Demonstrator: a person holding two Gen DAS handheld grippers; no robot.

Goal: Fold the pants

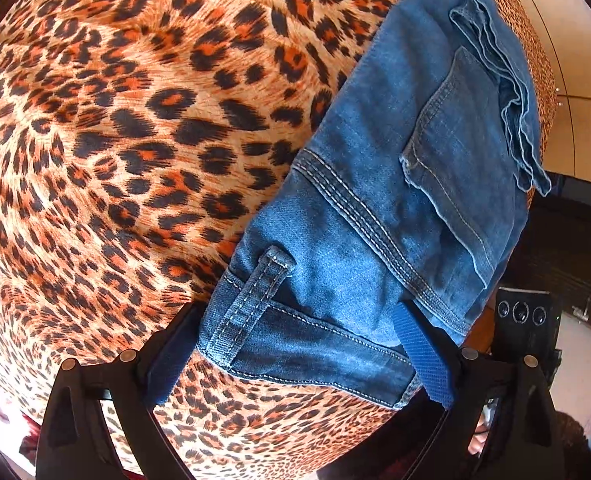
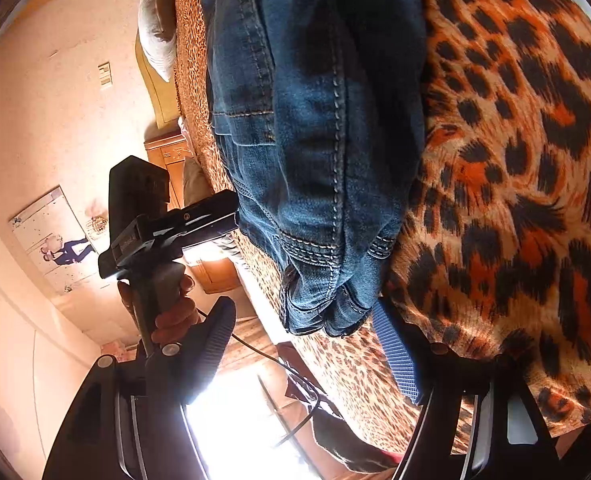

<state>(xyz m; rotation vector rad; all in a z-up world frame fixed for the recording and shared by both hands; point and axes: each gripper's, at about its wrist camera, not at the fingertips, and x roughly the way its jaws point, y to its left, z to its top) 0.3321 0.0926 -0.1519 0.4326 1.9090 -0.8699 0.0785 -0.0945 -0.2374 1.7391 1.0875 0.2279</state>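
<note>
On the leopard-print bedspread (image 1: 135,140), in the left wrist view, the folded jeans (image 1: 395,200) lie in a long blue bundle running from the near fingers toward the far edge of the bed. The denim is mid-blue and faded, with pale double stitching, a belt loop (image 1: 255,296) standing up on the waistband, a patch pocket (image 1: 451,168) and thin raw-looking hems stacked at the far end. The left gripper (image 1: 299,344) stands with its jaws spread wide, one blue ribbed pad (image 1: 423,356) at each side of the waistband corner; the pads do not press the cloth. The right-hand pad overlaps the denim edge, and whether it touches is hard to tell. Beyond the bed, tan floor tiles (image 1: 567,64) show, cut off by the lens rim.

In the right wrist view, the jeans (image 2: 315,140) appear darker and thickly layered, their seamed fold hanging just ahead of the right gripper (image 2: 303,344). Its jaws are apart and nothing is clamped; the cloth sits between and beyond them. The spread is glossy, its spots large and blurred at the edge. To the left, a hand (image 2: 171,312) grips the handle of the other gripper, which is partly hidden. Behind are a pinkish wall (image 2: 35,120), a pillow (image 2: 157,24), wooden furniture and glare washing out the floor.
</note>
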